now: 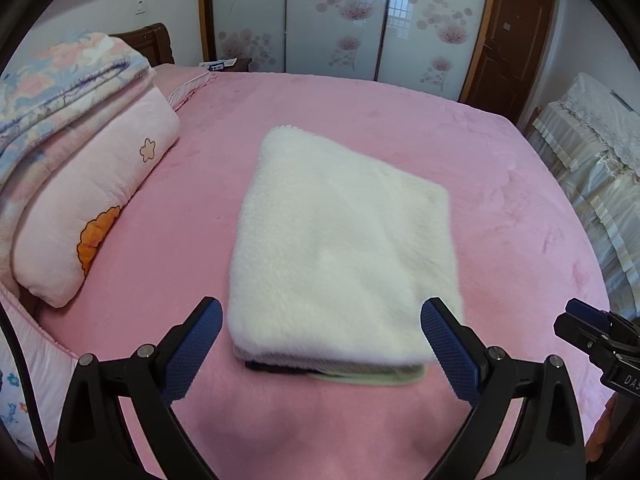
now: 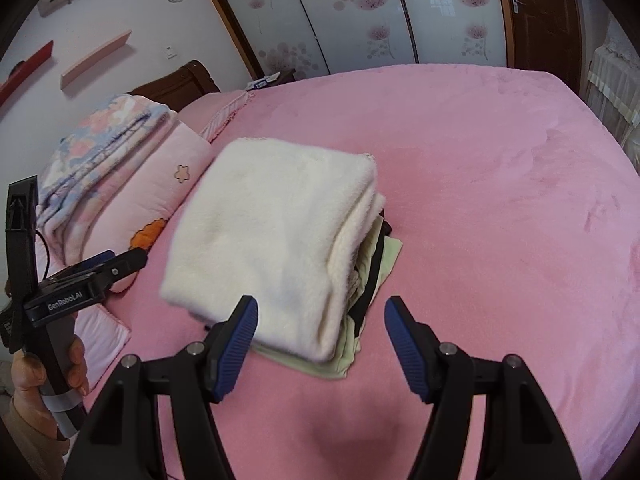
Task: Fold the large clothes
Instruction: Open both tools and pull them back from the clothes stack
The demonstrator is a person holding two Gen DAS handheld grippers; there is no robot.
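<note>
1. Across the pink bed (image 1: 500,184), bare sheet runs wide to the right of and beyond the folded white fleece garment (image 1: 340,248); the far edge meets the floral wardrobe doors (image 1: 332,16), and the right edge drops toward a lace-covered piece of furniture (image 1: 592,144).
2. Left side is tighter: a pink pillow (image 1: 96,216) with a folded floral blanket (image 1: 60,84) on top lies near the garment's left edge, apart from it.
3. Garment sits mid-bed as a thick rectangular stack, long axis running from the near edge away toward the wardrobe, slightly slanted. Right wrist view shows layered edges facing right, with green (image 2: 384,256) and dark layers sticking out underneath.
4. Left tool (image 1: 322,328) is spread wide, empty, straddling the near edge of the garment; touching or just above, cannot tell.
5. Right tool (image 2: 320,320) is also spread apart, holding nothing, at the garment's near right corner.
</note>
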